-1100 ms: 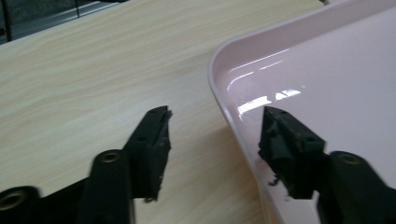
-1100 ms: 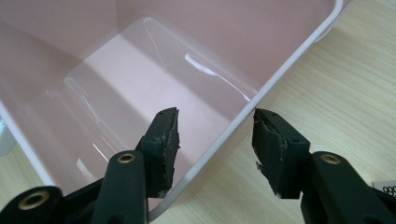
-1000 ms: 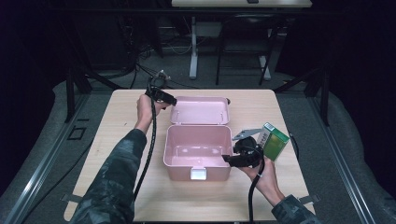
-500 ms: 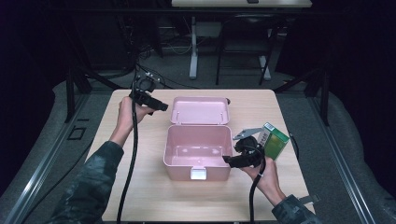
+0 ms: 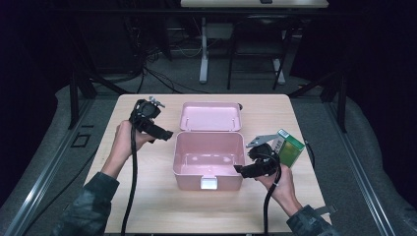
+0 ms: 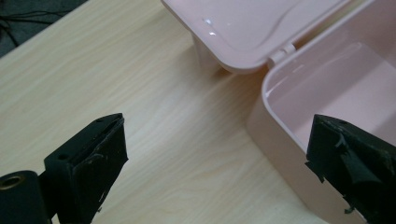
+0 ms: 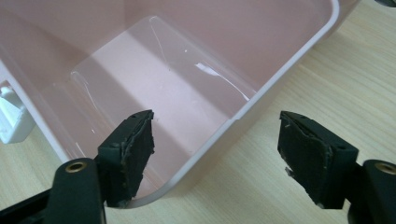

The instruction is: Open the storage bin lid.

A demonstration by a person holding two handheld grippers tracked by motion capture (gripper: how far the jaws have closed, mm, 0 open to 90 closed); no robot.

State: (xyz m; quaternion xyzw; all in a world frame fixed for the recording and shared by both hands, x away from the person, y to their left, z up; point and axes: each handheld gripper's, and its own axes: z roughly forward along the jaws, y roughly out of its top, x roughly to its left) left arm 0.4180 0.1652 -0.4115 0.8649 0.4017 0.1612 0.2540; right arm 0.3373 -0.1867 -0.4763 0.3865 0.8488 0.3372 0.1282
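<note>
The pink lidded box [image 5: 209, 160] stands open at the middle of the wooden table [image 5: 147, 206], its lid [image 5: 210, 116] laid flat back behind the tray, and the tray is empty.

Left gripper [image 5: 164, 133]: a second ago it was at the lid's left corner; it now sits off the box's left side, clear of it. Its jaws have just been opening and stand spread with nothing between them; the left gripper view shows bare table between the pads [image 6: 100, 158].

Right gripper [image 5: 239, 170]: unmoved at the box's right front corner. Its jaws have just been opening; in the right gripper view they straddle the tray's right wall [image 7: 261, 100] without pressing it.

Judgement: the lid-opening step appears finished and both tongs have let go. The green carton [image 5: 289, 147], just right of the box, is the likely item to load next.
</note>
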